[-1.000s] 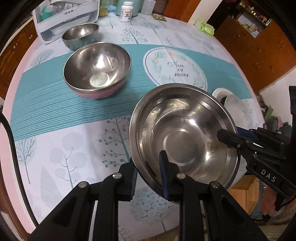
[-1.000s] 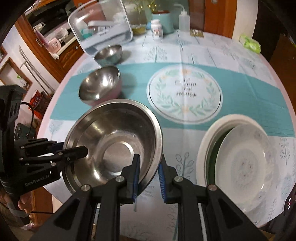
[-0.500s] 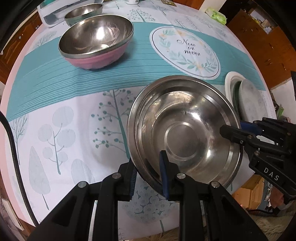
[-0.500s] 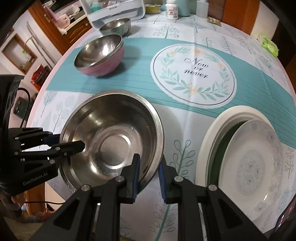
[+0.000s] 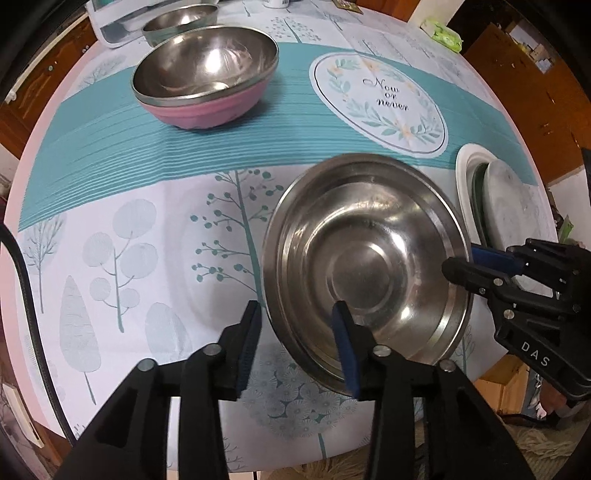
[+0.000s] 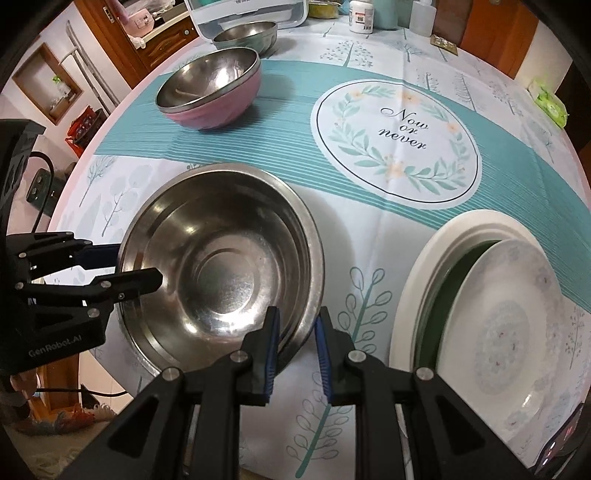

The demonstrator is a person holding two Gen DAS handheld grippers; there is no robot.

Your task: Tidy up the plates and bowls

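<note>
A wide steel bowl (image 5: pixel 369 258) (image 6: pixel 221 266) rests on the tablecloth near the table's front edge. My left gripper (image 5: pixel 295 347) is open, its fingers astride the bowl's left rim without gripping. My right gripper (image 6: pixel 295 350) is also open, its fingers astride the bowl's right rim; it shows in the left wrist view (image 5: pixel 465 266). A pink bowl with a steel inside (image 5: pixel 207 77) (image 6: pixel 210 88) stands farther back. A small steel bowl (image 5: pixel 177 20) (image 6: pixel 245 35) is behind it. A stack of plates (image 6: pixel 480 314) (image 5: pixel 502 206) lies to the right.
A white plastic box (image 6: pixel 251 11) stands at the back beside bottles (image 6: pixel 362 16). A green packet (image 6: pixel 550 105) lies at the far right edge. The round table's edge is close below both grippers. Wooden cabinets surround the table.
The steel bowl came down onto the table. Both grippers have opened and let go of its rim; the left opened wider.
</note>
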